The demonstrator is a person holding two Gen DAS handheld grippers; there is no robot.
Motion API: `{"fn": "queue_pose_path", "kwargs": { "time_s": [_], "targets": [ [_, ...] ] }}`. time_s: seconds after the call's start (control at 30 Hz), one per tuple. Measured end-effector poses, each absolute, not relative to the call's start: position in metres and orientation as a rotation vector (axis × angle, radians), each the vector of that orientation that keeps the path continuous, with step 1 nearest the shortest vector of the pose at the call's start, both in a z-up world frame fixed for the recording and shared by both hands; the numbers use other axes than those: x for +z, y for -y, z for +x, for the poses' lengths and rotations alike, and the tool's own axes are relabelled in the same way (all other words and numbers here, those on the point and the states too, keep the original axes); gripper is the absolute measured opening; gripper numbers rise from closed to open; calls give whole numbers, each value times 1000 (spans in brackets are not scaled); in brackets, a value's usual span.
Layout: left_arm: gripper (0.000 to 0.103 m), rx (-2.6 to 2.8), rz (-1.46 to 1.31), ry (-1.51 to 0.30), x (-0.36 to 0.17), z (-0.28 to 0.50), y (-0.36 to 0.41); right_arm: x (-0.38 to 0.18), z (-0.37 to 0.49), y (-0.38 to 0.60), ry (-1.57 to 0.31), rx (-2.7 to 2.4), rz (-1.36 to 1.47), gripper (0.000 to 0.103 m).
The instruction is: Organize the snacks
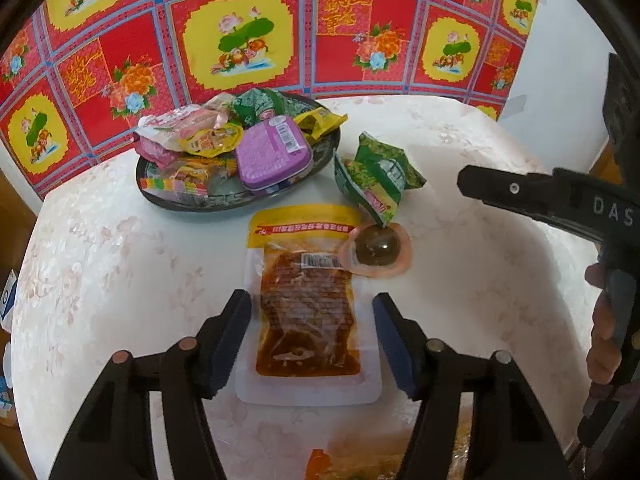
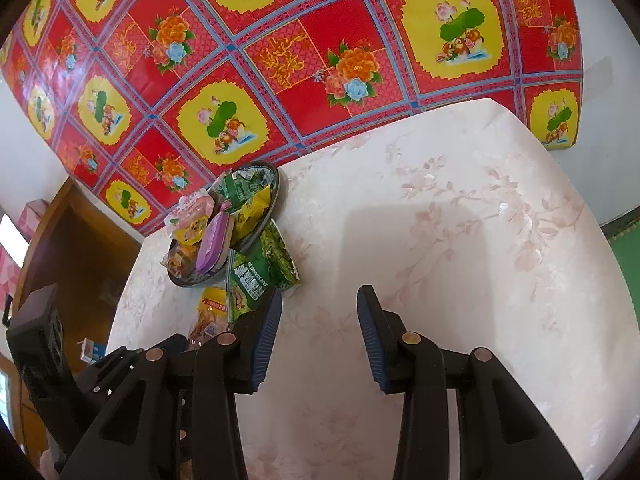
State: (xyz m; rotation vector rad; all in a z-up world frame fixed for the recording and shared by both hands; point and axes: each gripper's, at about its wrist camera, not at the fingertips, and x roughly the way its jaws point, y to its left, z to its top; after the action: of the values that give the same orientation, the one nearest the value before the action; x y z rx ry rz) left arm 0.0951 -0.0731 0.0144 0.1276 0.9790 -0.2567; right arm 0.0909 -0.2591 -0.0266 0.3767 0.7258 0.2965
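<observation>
Most snacks already fill the plate [image 1: 324, 168]; left gripper [image 1: 312, 332] jaws straddle a sauce pouch [image 1: 308, 312], ungripped; right gripper [image 2: 319, 336] empty, part-open.

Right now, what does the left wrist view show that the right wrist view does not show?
Only the left wrist view shows the sealed dark egg and the whole meat pouch between the open left tool. Only the right wrist view shows the open right tool over bare tablecloth. Both show the snack plate and the green packet.
</observation>
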Motion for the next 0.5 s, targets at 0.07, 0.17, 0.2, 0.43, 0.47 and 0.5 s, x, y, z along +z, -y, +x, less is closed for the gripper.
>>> {"fn": "queue_pose_path", "kwargs": {
  "time_s": [0.07,0.17,0.2,0.43,0.47,0.5],
  "targets": [
    [61,-256,143,-967,15,92,76,-26,91,258,-726,298,371,41],
    [60,-261,131,-960,14,90,75,-25,91,258,-726,299,369,41],
    [57,-264,119,-959,15,90,73,-25,92,257,-727,300,368,41],
    [18,-338,93,-936,23,83,79,-25,94,250,-732,305,351,41],
    [18,-339,99,-943,20,83,80,-25,94,249,-734,307,349,41],
    [18,-341,94,-948,19,83,80,-25,94,248,-736,310,346,41]
  ]
}}
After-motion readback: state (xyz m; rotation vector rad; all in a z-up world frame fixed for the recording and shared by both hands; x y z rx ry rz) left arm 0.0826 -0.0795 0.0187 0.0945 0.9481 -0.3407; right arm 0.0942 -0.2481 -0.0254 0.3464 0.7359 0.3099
